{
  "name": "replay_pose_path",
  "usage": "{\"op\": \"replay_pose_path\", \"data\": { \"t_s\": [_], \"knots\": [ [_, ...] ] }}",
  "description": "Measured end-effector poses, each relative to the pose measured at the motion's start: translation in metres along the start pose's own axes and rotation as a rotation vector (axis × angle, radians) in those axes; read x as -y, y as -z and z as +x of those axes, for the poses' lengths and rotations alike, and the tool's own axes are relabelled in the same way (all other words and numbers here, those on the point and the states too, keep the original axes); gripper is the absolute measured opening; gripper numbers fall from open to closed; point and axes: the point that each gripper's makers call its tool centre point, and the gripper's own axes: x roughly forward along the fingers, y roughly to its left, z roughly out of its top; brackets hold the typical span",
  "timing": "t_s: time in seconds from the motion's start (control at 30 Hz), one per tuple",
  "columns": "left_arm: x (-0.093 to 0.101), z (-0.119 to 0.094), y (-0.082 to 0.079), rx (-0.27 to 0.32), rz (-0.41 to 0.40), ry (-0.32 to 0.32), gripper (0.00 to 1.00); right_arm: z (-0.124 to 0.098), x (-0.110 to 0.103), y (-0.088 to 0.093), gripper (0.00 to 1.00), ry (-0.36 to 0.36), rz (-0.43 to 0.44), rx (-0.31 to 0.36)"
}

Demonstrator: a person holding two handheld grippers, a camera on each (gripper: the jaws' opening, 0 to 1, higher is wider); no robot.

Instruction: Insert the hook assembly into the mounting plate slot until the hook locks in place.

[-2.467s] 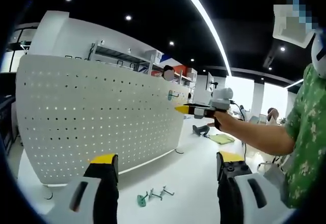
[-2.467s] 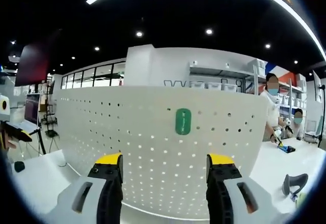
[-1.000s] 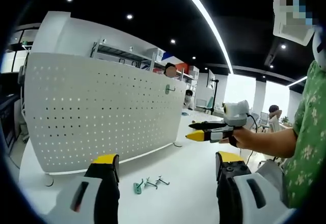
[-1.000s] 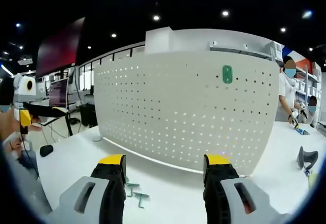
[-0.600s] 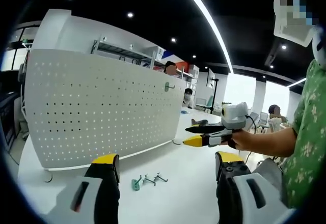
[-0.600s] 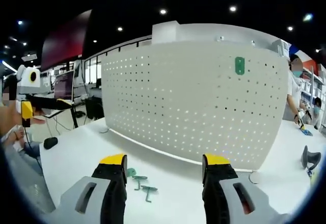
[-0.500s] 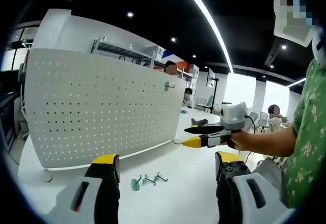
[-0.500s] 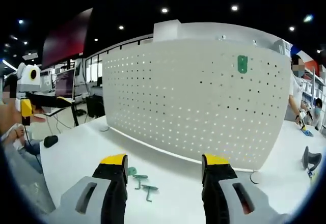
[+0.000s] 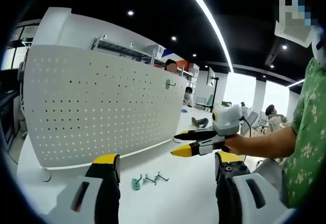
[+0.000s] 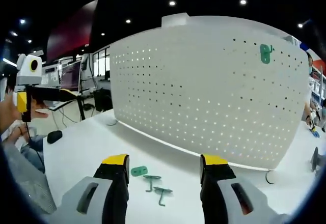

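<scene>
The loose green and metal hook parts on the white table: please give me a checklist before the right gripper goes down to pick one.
1. Right gripper open, holding nothing: ok.
2. Loose green and metal hook parts between its jaws in the right gripper view: ok.
3. Parts lie separated enough for a single grasp: cannot tell.
4. Left gripper open and empty: ok.
5. White perforated mounting plate upright on the white table: ok.
6. One green hook already hangs on it: ok.
</scene>
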Motion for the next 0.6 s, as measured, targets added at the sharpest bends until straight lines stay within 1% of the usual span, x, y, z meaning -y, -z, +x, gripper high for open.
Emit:
{"op": "replay_pose_path", "data": {
  "t_s": [0.3,0.6],
  "knots": [
    [-0.004,0.002,0.003,-0.005,-0.005,-0.001,0.78,0.023,-0.014,0.013,0.54,-0.034,0.017,-0.043],
    [-0.007,0.003,0.005,-0.012,-0.01,-0.001,0.78,0.04,-0.028,0.024,0.51,-0.065,0.024,-0.081]
  ]
}}
